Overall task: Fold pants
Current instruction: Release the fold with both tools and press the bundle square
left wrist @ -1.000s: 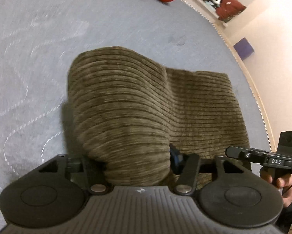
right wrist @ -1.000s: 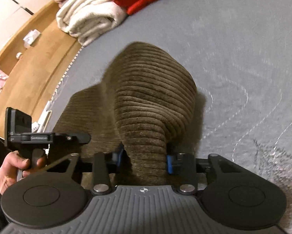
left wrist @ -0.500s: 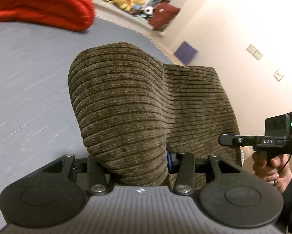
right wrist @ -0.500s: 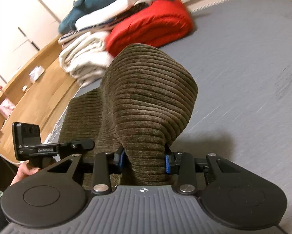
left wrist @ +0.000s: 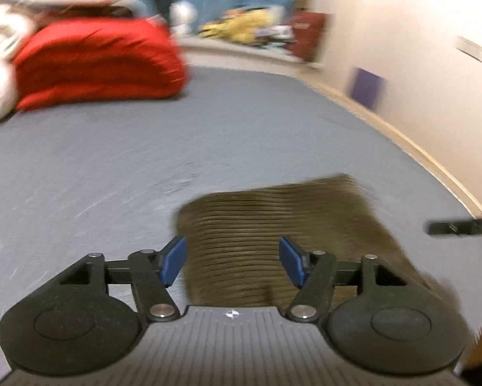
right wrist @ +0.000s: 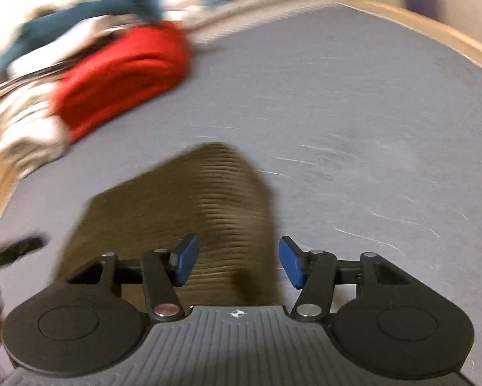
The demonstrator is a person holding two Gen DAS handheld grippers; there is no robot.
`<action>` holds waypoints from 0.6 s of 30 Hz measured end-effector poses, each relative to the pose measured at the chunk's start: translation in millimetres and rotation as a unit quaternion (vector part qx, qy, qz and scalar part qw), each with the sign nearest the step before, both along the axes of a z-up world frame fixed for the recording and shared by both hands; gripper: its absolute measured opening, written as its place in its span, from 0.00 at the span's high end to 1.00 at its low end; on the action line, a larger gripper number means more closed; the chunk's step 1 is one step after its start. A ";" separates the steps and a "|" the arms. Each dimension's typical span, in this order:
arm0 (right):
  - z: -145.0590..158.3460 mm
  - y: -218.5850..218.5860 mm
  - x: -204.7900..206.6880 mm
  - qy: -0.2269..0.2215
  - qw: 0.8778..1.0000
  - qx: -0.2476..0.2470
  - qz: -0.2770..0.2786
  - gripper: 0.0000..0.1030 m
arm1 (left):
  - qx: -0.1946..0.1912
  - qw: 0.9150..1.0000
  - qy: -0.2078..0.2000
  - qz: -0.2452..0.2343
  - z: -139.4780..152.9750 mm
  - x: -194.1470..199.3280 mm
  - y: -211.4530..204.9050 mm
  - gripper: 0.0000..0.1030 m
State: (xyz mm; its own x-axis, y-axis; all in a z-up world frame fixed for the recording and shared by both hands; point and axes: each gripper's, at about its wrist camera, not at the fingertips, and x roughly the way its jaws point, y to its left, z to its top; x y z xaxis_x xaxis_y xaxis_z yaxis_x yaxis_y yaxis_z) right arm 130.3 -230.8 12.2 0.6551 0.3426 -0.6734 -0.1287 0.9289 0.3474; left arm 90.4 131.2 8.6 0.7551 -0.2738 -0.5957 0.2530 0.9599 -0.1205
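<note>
The olive-brown corduroy pants [left wrist: 273, 225] lie folded flat on the grey bed, blurred by motion. In the left wrist view my left gripper [left wrist: 232, 260] is open, its blue pads either side of the pants' near left part, holding nothing. In the right wrist view the pants [right wrist: 192, 199] lie just ahead, and my right gripper [right wrist: 237, 262] is open over their near right edge, empty. The right gripper's tip [left wrist: 459, 226] shows at the right edge of the left view; the left gripper's tip [right wrist: 15, 249] shows at the left edge of the right view.
A folded red blanket [left wrist: 96, 61] and pale folded towels [right wrist: 22, 128] lie at the far side of the grey bed [left wrist: 144, 160]. Toys and bags [left wrist: 250, 29] sit beyond. A wooden bed edge [left wrist: 418, 157] and wall run along the right.
Both grippers have opened and let go of the pants, which have dropped from a raised hump to lie flat on the bed. Both cameras are swinging, so the views are blurred.
</note>
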 end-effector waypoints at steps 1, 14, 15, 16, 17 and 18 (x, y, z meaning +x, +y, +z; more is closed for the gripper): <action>7.3 13.3 -11.3 -0.026 0.999 -0.022 0.042 0.45 | 0.011 1.000 -0.005 -0.026 0.1 -6.8 -11.8 0.40; -0.7 58.8 -22.8 -0.026 0.979 -0.087 0.181 0.58 | 0.158 0.984 0.045 -0.064 -36.8 -39.6 -100.9 0.53; 5.2 51.2 -11.0 -0.039 0.987 -0.071 0.138 0.52 | 0.155 0.986 0.036 -0.053 -33.7 -39.4 -105.4 0.52; 9.9 43.5 3.8 -0.052 0.994 -0.049 0.085 0.51 | 0.154 0.987 0.033 -0.042 -32.7 -37.8 -110.1 0.52; 9.9 38.7 14.1 -0.057 0.997 -0.033 0.049 0.51 | 0.156 0.987 0.033 -0.030 -33.9 -38.8 -114.4 0.52; 7.6 34.9 24.6 -0.059 0.998 -0.022 0.017 0.51 | 0.157 0.987 0.035 -0.020 -36.5 -39.7 -123.1 0.52</action>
